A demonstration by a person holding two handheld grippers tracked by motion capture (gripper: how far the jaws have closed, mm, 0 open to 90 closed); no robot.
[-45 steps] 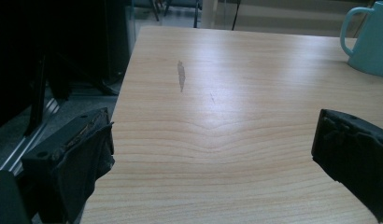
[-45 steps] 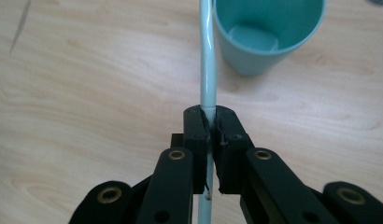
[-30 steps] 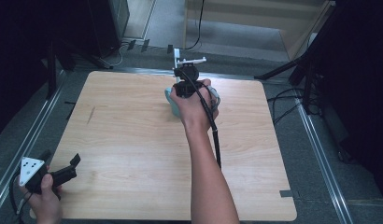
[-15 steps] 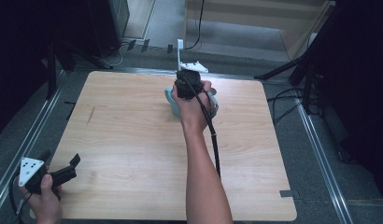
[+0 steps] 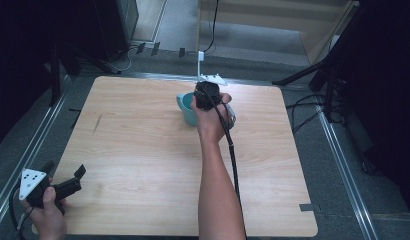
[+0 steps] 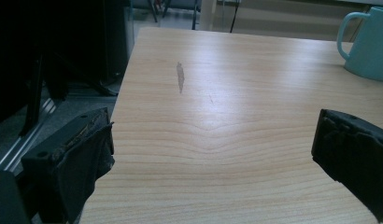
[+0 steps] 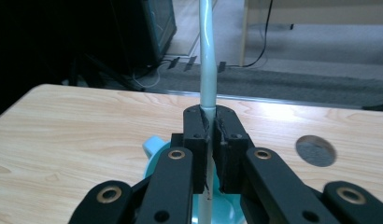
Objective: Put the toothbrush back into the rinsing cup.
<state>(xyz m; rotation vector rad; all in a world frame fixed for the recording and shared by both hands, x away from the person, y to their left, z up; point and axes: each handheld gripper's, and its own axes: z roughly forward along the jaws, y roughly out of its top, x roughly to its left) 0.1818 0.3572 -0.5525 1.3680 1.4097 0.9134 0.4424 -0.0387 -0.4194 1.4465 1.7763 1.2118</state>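
Right gripper [image 7: 209, 140] is up near the far edge of the tabletop [image 5: 143, 150], a little right of the middle, and its jaws are clamped tight on a thin pale rod [image 7: 207, 60]. In the right gripper view that rod rises straight up between the jaws and runs off the top of the picture, and below them it goes down toward the teal mug [image 7: 154, 149]. From the high view, the right hand [image 5: 209, 117] sits over the mug [image 5: 185, 107], which stands on the wood near the far edge with its handle turned toward the left edge; the rod [image 5: 200, 62] stands up past the far edge behind the gripper. Whether the rod's lower end sits inside the mug, I cannot tell. A round grey hole [image 7: 315, 150] shows in the tabletop to the right of the jaws.

Over at the near left corner, the left gripper [image 5: 68, 182] is held low by the left hand [image 5: 45, 215], jaws spread wide with nothing between them. Its own view looks across bare wood, a dark scuff mark [image 6: 180, 77] ahead, and the mug [image 6: 367, 42] well apart at the far right.
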